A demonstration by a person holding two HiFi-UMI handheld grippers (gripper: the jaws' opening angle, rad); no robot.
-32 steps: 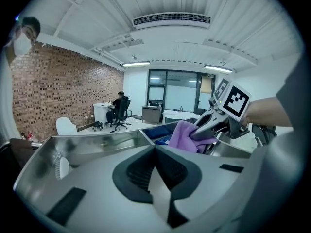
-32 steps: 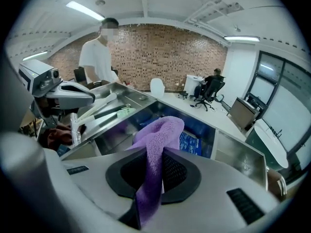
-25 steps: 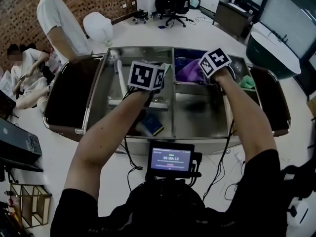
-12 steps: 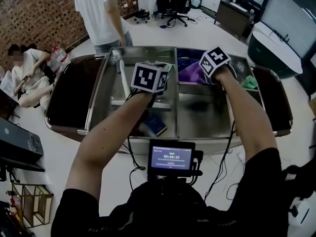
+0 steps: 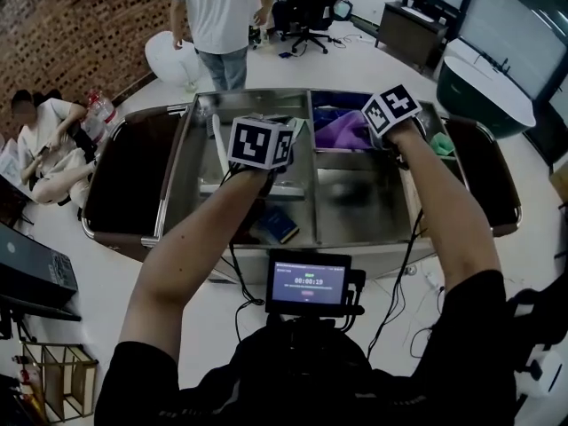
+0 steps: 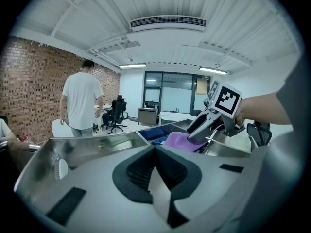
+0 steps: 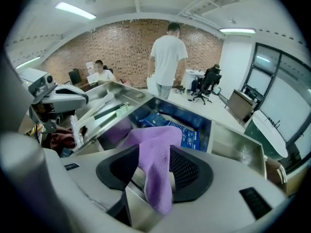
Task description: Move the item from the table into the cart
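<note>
A purple cloth (image 5: 340,130) lies in the far middle compartment of the steel cart (image 5: 311,248). My right gripper (image 5: 373,130) points steeply down over it. In the right gripper view the cloth (image 7: 156,147) hangs between the jaws of the right gripper (image 7: 149,165). Those jaws have just been opening, and a gap shows beside the cloth. My left gripper (image 5: 263,145) hovers over the cart's left compartment. Its jaws are shut with nothing between them (image 6: 155,152). The left gripper view shows the right gripper (image 6: 210,123) above the purple cloth (image 6: 181,141).
A blue book (image 5: 279,225) lies in the near left compartment and a white brush (image 5: 217,138) in the far left one. Blue packages (image 7: 187,132) sit under the cloth. Something green (image 5: 442,145) is at the right end. A person (image 5: 222,11) stands behind the cart.
The standing person has walked from the left to the middle behind the cart. Both grippers stay almost where they were over the cart.
</note>
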